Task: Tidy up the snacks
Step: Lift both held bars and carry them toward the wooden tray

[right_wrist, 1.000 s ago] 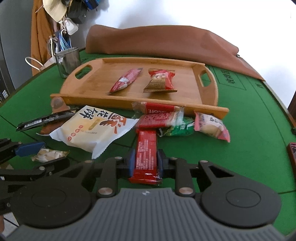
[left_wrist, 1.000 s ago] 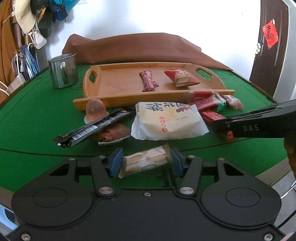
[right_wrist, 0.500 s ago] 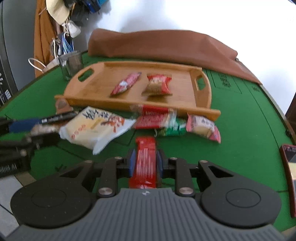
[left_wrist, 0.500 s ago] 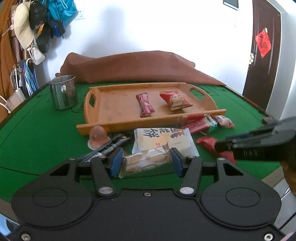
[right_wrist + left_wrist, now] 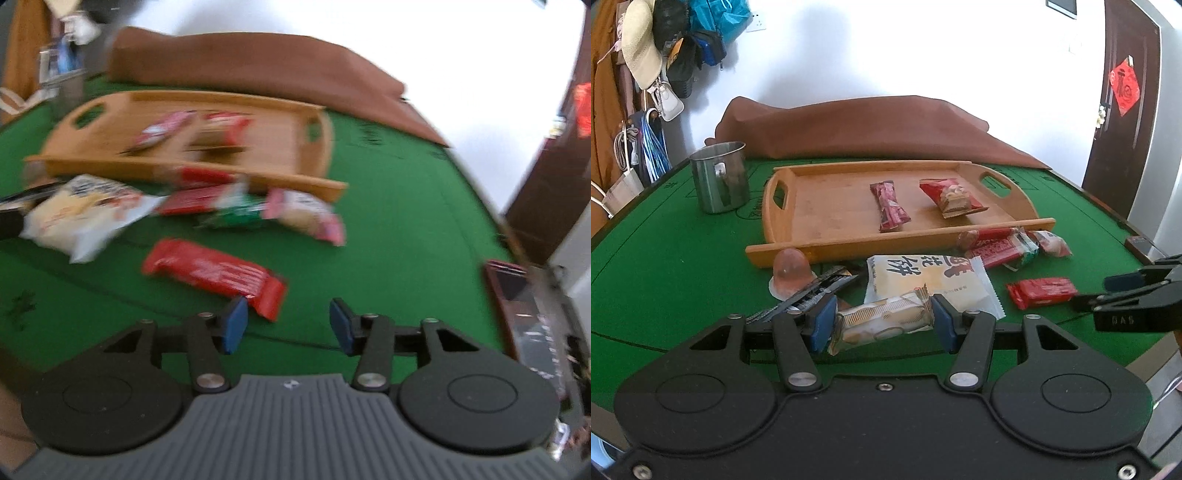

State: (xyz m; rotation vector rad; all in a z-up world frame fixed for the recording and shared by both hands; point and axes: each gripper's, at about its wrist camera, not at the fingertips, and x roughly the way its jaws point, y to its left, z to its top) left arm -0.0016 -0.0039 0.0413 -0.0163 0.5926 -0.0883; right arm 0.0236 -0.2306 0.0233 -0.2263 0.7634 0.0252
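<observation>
green felt table (image 5: pixel 665 258) by a white wall (image 5: pixel 886 55); left hand-held gripper (image 5: pixel 882 323) clamps a biscuit pack (image 5: pixel 882 321) (right hand-held gripper (image 5: pixel 284 325) opening, empty).

My left claw (image 5: pixel 882 325) is clamped on a biscuit packet (image 5: pixel 882 325); my right claw (image 5: pixel 284 325) is opening, nothing between its pads, angled downward.

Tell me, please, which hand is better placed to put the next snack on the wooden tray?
Left, probably: its tongs already clamp the beige wafer pack, facing the tray. The right tongs are opening, empty, beside the red bar.
</observation>
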